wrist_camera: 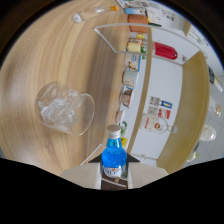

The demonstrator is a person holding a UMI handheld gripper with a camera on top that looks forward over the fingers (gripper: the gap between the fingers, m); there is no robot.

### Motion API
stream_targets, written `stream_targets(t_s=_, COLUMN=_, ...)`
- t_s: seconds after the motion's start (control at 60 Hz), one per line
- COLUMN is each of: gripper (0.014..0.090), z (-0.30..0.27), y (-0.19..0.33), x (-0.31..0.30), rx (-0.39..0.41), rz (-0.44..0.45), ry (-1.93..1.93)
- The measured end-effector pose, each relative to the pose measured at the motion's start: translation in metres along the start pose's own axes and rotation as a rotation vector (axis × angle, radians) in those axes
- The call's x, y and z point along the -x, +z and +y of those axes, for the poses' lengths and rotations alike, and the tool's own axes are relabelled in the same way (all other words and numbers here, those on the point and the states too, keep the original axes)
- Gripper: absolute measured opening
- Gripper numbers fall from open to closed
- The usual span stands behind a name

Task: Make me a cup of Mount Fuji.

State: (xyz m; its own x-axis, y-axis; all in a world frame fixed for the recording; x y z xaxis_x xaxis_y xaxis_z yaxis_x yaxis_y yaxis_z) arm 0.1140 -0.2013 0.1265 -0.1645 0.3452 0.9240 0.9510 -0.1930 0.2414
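A small bottle of blue liquid [113, 156] with a silver cap stands between my two pale fingers [82, 174]. My gripper [114, 169] is shut on its lower body. Beyond the fingers and to the left, a clear glass [65, 108] filled with ice cubes rests on the wooden table [55, 55]. The view is rolled, so the glass appears to lie on its side. The bottle's cap points past the right side of the glass.
A row of bottles and cans [131, 62] lines the table's far side along a white wall. A red bottle [165, 50] and a clear labelled bottle [156, 123] stand behind them. A clear acrylic stand [119, 34] and a pale object [92, 14] are farther off.
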Motion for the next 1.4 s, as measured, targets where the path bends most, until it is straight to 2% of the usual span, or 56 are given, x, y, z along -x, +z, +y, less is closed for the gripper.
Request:
stream_targets(t_s=0.117, gripper=0.0353, z=-0.005, y=-0.013, x=-0.018, rx=-0.07, rz=-0.017, ry=0.273)
stream_targets(t_s=0.35, gripper=0.0353, z=0.002, y=-0.048, x=-0.074, rx=-0.317, rz=-0.046, ry=0.927)
stream_targets(t_s=0.5, gripper=0.0353, z=0.045, y=-0.053, x=-0.081, rx=-0.36, rz=-0.077, ry=1.325)
stream_targets(t_s=0.567, gripper=0.0353, z=0.067, y=-0.046, x=-0.065, rx=-0.343, rz=-0.099, ry=1.448)
stream_targets(t_s=0.767, gripper=0.0351, z=0.121, y=0.001, x=0.026, rx=-0.181, rz=-0.207, ry=1.678)
stream_targets(t_s=0.95, gripper=0.0351, z=0.13, y=0.039, x=0.089, rx=-0.08, rz=-0.312, ry=1.717)
stream_targets(t_s=1.2, gripper=0.0355, z=0.125, y=0.058, x=0.125, rx=-0.045, rz=-0.434, ry=1.687)
stream_targets(t_s=1.333, gripper=0.0361, z=0.13, y=0.06, x=0.138, rx=0.003, rz=-0.469, ry=1.674)
stream_targets(t_s=1.4, gripper=0.0363, z=0.131, y=0.058, x=0.139, rx=0.001, rz=-0.474, ry=1.688)
